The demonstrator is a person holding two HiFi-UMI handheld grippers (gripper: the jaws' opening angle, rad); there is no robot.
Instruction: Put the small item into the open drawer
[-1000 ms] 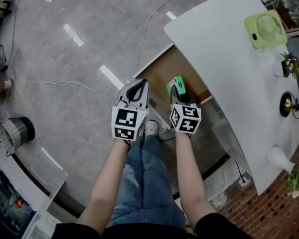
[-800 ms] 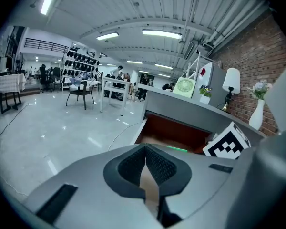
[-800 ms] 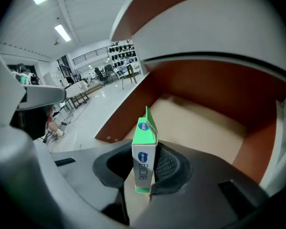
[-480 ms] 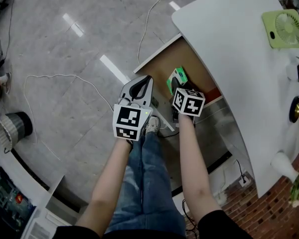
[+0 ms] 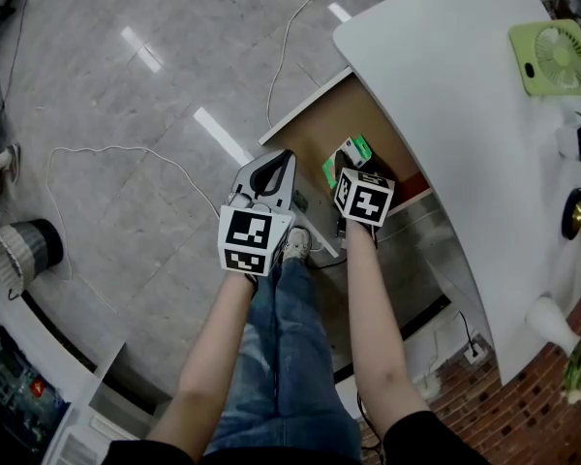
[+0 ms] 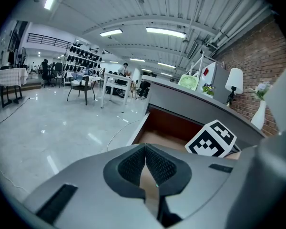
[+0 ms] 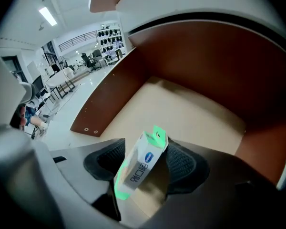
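The small item is a white and green box (image 7: 140,163). It stands tilted between the jaws of my right gripper (image 7: 145,162), which are opening: there is a gap at the left pad, and the box leans toward the right one. All this hangs over the tan floor of the open wooden drawer (image 7: 181,106). From the head view the box (image 5: 350,153) shows just past the right gripper (image 5: 346,170), inside the drawer (image 5: 321,116). My left gripper (image 5: 274,163) hovers at the drawer's front left corner. Its jaws (image 6: 145,149) are shut with nothing in them.
The drawer slides out from under a white desk (image 5: 445,76) that carries a green fan (image 5: 552,54). A white cable (image 5: 107,151) trails across the grey floor on the left. A person's legs and shoe sit below the grippers. The right gripper's marker cube (image 6: 212,138) shows in the left gripper view.
The right gripper went forward and down over the drawer, then its jaws spread and the box tipped loose between them. The left gripper stayed about where it was.
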